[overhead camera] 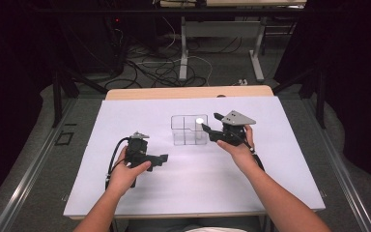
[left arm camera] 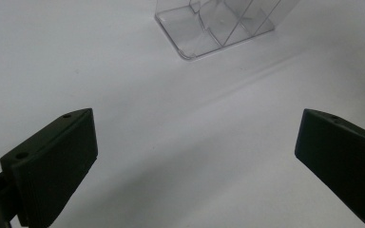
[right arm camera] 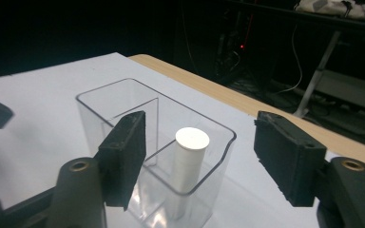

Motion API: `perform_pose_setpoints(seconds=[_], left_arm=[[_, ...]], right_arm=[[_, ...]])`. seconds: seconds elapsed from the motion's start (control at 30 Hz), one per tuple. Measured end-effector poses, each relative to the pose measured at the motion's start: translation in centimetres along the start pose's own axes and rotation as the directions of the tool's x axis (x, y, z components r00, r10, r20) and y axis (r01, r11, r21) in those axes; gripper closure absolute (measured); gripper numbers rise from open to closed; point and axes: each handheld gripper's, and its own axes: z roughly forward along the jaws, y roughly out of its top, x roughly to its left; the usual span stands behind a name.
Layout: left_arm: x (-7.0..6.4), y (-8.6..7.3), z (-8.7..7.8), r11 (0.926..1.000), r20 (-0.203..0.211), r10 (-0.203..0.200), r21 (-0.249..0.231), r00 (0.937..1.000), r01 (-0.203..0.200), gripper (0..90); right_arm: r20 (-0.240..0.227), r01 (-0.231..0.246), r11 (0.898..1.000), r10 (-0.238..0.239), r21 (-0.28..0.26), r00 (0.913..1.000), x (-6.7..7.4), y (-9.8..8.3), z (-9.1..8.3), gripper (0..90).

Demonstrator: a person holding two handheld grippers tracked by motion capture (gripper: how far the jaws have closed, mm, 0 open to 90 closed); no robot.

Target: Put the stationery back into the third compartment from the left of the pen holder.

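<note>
1. Near the middle of the white table (overhead camera: 270,174) stands a clear plastic organizer (overhead camera: 189,129), split into compartments by see-through walls.
2. A white cylinder (right arm camera: 189,166) stands upright in one compartment on the organizer's right side; its foot blurs behind the plastic, and whether that compartment is front or back is hard to tell.
3. The right gripper (right arm camera: 202,159) hovers at the organizer's right rim, jaws spread wide and apart from the cylinder.
4. The left gripper (overhead camera: 163,158) rests low, well apart from the organizer, jaws wide with bare table between them.
5. Its own view cuts off the organizer's top.
</note>
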Motion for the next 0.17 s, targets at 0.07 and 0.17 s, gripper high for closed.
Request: perform_pose_setpoints(seconds=[0.07,0.17], left_arm=[[0.0,0.0,-0.1,1.0000,-0.004,0.001,-0.004,1.0000,-0.001,0.6],[0.1,0.1,-0.2,0.9999,-0.006,0.000,-0.011,1.0000,-0.001,0.6]], right_arm=[[0.000,-0.012,1.000,0.012,0.023,0.9999,0.1,0.2,-0.9,23.7],[0.017,-0.035,0.998,0.034,0.055,0.9993,0.1,0.3,-2.0,14.4]])
